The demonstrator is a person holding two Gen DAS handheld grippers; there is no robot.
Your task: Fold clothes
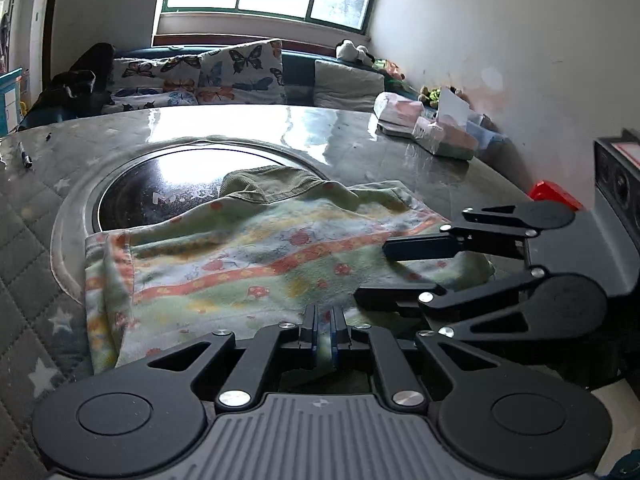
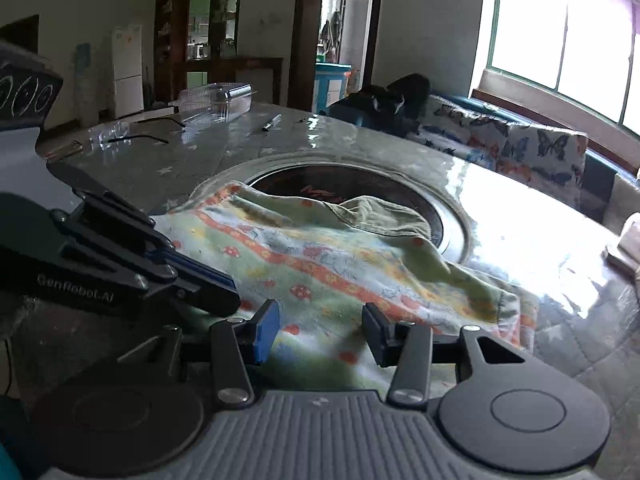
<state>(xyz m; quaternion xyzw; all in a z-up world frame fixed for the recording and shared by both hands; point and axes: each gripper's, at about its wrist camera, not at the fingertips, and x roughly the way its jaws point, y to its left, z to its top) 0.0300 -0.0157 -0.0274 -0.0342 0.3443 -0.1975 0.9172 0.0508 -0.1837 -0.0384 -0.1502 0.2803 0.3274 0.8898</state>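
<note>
A green garment [image 1: 240, 264] with orange stripes, small mushroom prints and an olive collar lies flat on the table, partly over a round black cooktop [image 1: 160, 196] set into it. My left gripper [image 1: 324, 332] is at the garment's near edge, shut with a pinch of the cloth between its blue pads. The right gripper [image 1: 372, 274] hovers over the garment's right end with its jaws apart. In the right wrist view the right gripper [image 2: 320, 334] stands open with the garment [image 2: 340, 264] below the gap, neither pad pressing it. The left gripper [image 2: 236, 300] is at the left, shut.
The table [image 1: 36, 216] has a quilted star cover under clear plastic. Tissue packs [image 1: 440, 132] and a red object [image 1: 554, 196] sit at the right. A pen [image 1: 26, 158] lies far left. A clear plastic box [image 2: 216, 98] stands at the far edge. A sofa with butterfly cushions [image 1: 224, 76] is behind.
</note>
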